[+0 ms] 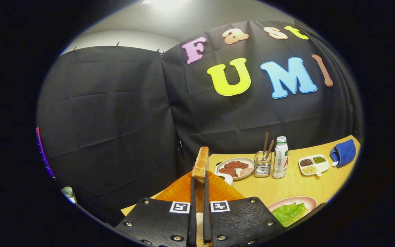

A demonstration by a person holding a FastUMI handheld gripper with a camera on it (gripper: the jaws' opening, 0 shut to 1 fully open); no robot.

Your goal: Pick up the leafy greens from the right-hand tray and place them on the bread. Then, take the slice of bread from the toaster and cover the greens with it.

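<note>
A slice of toasted bread (201,161) stands on edge between my fingers, its crust rising above the fingertips. My gripper (199,179) is shut on its lower part and holds it up over the table. Below and behind the slice lies an orange ribbed plate (180,190). To the right of my fingers, a pink plate (303,200) carries the leafy greens (288,212); whether bread lies under them I cannot tell. A white object (226,178) peeks out just past the orange plate, mostly hidden.
On the wooden table (286,187) beyond the fingers are a plate of meat slices (235,167), a metal holder with chopsticks (262,164), a white bottle (280,157), a divided dish of grains (313,165) and a blue cloth (344,152). The black booth wall stands close behind.
</note>
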